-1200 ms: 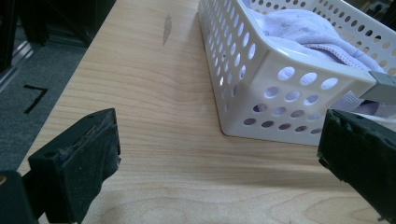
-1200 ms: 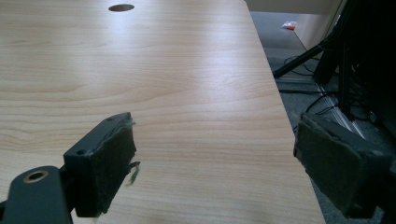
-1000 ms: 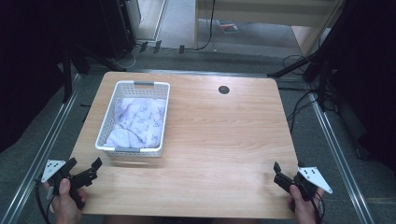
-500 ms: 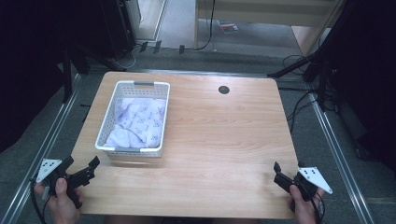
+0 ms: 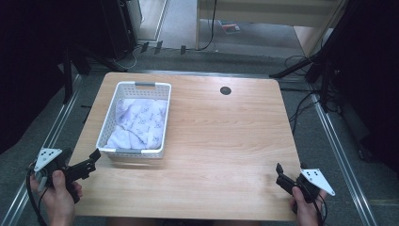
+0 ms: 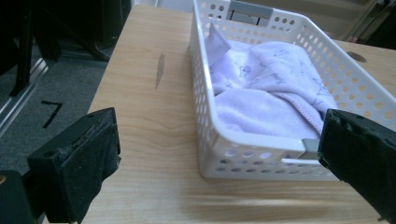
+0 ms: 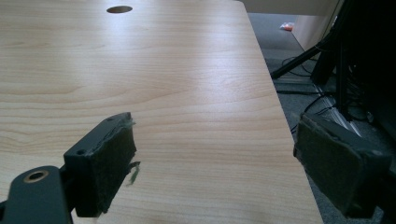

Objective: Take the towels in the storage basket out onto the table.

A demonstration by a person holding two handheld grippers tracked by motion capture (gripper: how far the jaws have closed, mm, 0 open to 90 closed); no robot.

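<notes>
A white perforated basket (image 5: pixel 106 127) stands on the left half of the wooden table (image 5: pixel 221 141), with a pale lilac printed cloth (image 5: pixel 141 120) bunched inside. My left gripper (image 5: pixel 91 161) is held open at the table's near left corner, just short of the basket's near end. In the left gripper view its jaws (image 6: pixel 219 122) stand wide apart with nothing between them, facing the basket (image 6: pixel 205 93) and cloth (image 6: pixel 275 88). My right gripper (image 5: pixel 279 175) hovers open at the near right corner. Its jaws (image 7: pixel 215 135) frame bare tabletop and the table's right edge.
A round cable hole (image 5: pixel 225 90) sits at the table's far middle, also seen in the right gripper view (image 7: pixel 119 9). Black stands and cables (image 5: pixel 306 66) crowd the floor to the right and behind. Metal rails (image 5: pixel 51 127) run along both sides of the table.
My left gripper has shifted slightly forward, toward the basket's near corner. The right gripper, basket and cloth have stayed put.
</notes>
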